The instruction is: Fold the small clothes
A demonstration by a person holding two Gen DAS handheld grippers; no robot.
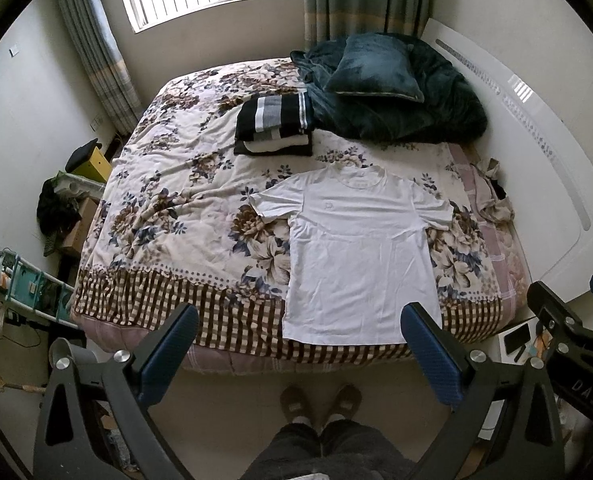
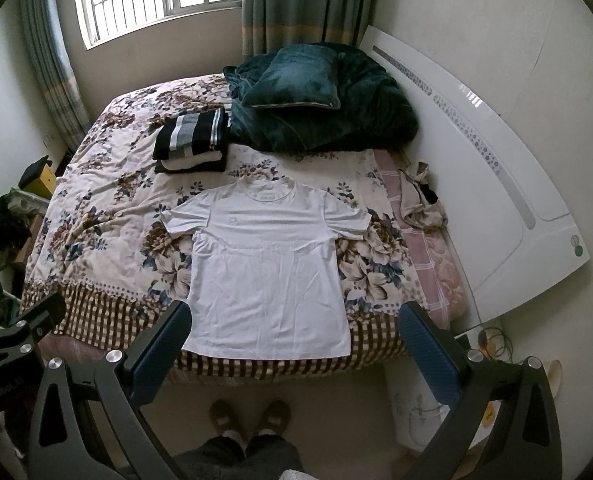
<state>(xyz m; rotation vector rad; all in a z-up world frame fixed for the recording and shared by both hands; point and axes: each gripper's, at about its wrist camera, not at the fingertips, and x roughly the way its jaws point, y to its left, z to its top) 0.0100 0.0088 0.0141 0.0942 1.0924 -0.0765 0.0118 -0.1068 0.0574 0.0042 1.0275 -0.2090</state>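
A white T-shirt [image 1: 360,248] lies flat, front up, on the floral bedspread [image 1: 168,208], its hem at the bed's near edge; it also shows in the right wrist view [image 2: 268,272]. My left gripper [image 1: 300,320] is open and empty, held high above the near edge of the bed over the shirt's hem. My right gripper [image 2: 296,320] is open and empty at a similar height, also over the hem. A stack of folded clothes [image 1: 274,124] with a striped black top lies further back [image 2: 192,144].
A dark green duvet and cushion [image 1: 392,88] fill the far right of the bed. A crumpled beige garment [image 1: 492,196] lies at the bed's right edge by the white headboard [image 1: 536,160]. Clutter and boxes [image 1: 64,208] stand on the left. The person's feet [image 1: 320,400] stand before the bed.
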